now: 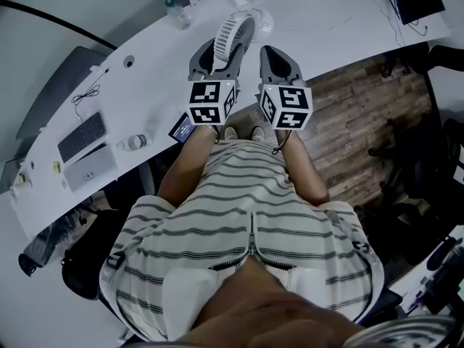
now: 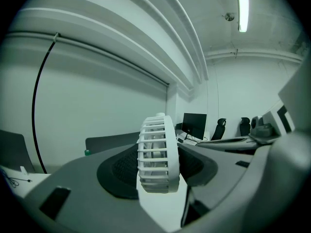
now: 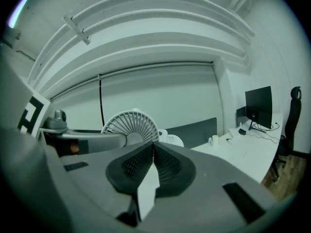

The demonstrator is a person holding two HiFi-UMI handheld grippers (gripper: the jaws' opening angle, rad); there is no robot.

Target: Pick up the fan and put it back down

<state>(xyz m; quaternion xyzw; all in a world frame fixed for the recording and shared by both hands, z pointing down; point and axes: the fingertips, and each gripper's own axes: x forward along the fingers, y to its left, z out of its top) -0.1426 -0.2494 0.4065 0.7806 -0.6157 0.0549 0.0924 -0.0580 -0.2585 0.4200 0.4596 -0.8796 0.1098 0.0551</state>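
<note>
Fan: The white fan (image 1: 235,29) is between the jaws of the left gripper (image 1: 220,55), above the white desk (image 1: 145,78) and close to its near edge. I cannot tell whether its base touches the desk.
Left gripper: In the left gripper view the left gripper (image 2: 155,171) has its jaws wide apart and clamped on the fan (image 2: 156,149). One pad presses each flat face of the round cage, which is seen edge-on.
Right gripper: The right gripper (image 1: 279,64) has its jaws together with nothing between them (image 3: 153,166). It is just right of the fan (image 3: 131,125) and apart from it.
Slip risk: The pads bear on thin plastic ribs, not on a solid stand. If the squeeze eases or the ribs flex, the cage may slide out. This close to the desk's near edge, the fan could then fall to the floor.
Tilt risk: The fan is held by its head, so its lower part may swing. If it is set down at an angle, the base may land on one edge and the fan may topple.
Collision risk: The idle right gripper is close by. A sideways drift of either hand may knock the cage. A placement too far to the left risks hitting the bottle (image 1: 174,11).
</note>
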